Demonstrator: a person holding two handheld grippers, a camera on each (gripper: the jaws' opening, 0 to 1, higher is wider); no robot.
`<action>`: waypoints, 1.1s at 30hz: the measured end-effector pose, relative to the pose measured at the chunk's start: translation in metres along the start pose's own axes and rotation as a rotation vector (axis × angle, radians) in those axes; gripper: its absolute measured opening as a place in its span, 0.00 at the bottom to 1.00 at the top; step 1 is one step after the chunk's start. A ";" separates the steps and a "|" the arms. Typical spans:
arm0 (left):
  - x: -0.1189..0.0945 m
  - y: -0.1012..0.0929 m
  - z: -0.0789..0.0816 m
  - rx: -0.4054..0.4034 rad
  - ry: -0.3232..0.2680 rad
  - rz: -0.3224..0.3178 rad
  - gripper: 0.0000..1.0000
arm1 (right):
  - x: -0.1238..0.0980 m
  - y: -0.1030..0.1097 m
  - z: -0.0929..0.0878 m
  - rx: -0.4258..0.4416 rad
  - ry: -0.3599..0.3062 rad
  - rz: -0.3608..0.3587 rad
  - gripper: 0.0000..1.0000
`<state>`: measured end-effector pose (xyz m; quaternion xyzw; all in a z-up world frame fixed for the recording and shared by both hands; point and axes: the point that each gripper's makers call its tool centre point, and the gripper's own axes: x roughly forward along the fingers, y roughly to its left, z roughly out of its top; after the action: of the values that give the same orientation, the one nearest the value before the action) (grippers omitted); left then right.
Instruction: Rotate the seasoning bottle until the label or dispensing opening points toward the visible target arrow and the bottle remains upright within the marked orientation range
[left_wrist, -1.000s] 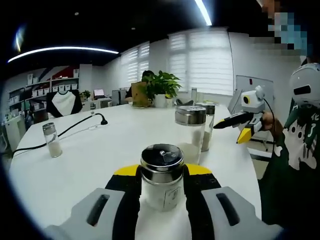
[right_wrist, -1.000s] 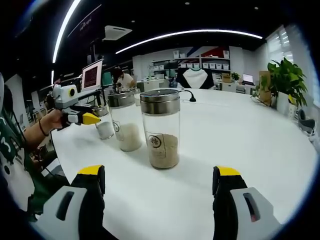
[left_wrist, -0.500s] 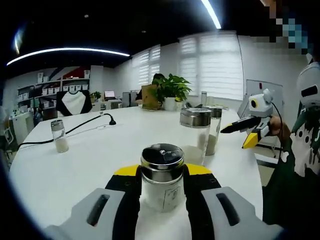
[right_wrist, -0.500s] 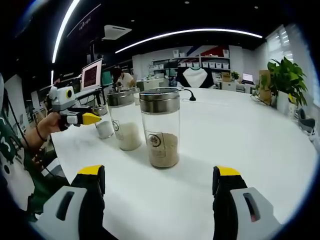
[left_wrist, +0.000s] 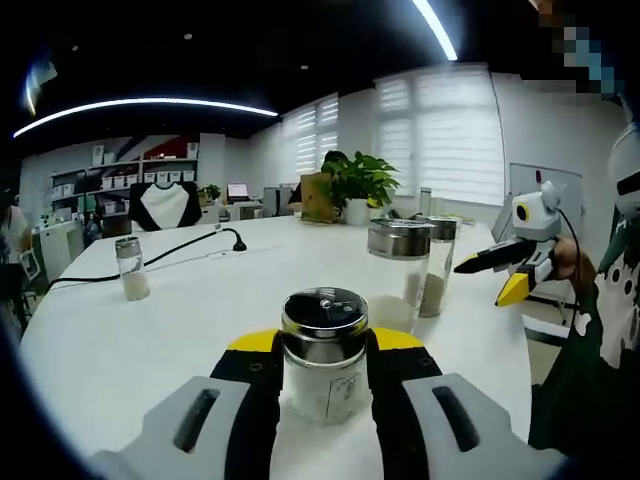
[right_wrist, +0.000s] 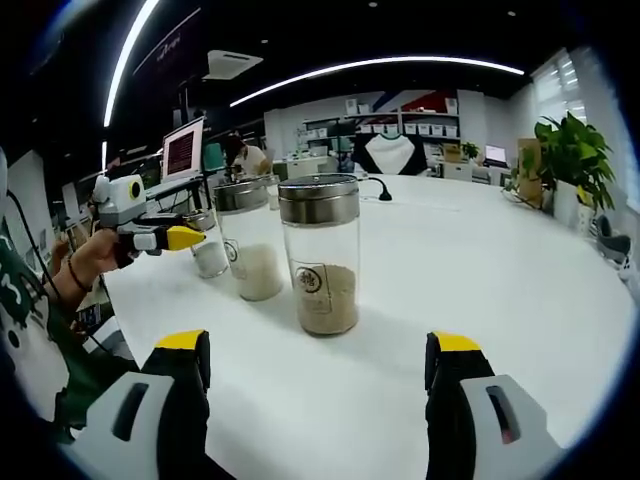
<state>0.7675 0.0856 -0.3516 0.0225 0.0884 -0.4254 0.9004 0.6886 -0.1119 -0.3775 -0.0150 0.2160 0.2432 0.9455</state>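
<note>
Office shelves, blinds and a potted plant (left_wrist: 355, 185) ring a broad white surface (left_wrist: 200, 300), smooth and glossy, with a black cable (left_wrist: 150, 258) across its far side. Near the front edge, the left tongs (left_wrist: 322, 375) clamp a small seasoning bottle (left_wrist: 322, 350) by its glass body, just under the steel shaker lid; it stands upright. Glass and polished metal look rigid, light, breakable and slippery, so mid-body seems the safest hold. Two taller jars (right_wrist: 320, 255) stand just beyond. The right tongs (right_wrist: 320, 375) hang apart, holding nothing.
</note>
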 end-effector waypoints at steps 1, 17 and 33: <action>0.000 0.000 0.000 0.000 -0.001 0.004 0.34 | 0.000 0.000 0.000 0.001 0.000 0.001 0.91; -0.001 0.001 0.000 -0.006 -0.009 0.086 0.34 | 0.000 -0.001 -0.001 0.008 0.004 -0.001 0.91; -0.008 0.003 0.004 0.042 -0.003 0.117 0.46 | 0.001 -0.001 -0.003 0.010 0.009 -0.005 0.90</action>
<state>0.7654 0.0933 -0.3461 0.0459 0.0769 -0.3737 0.9232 0.6886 -0.1131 -0.3801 -0.0120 0.2216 0.2394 0.9452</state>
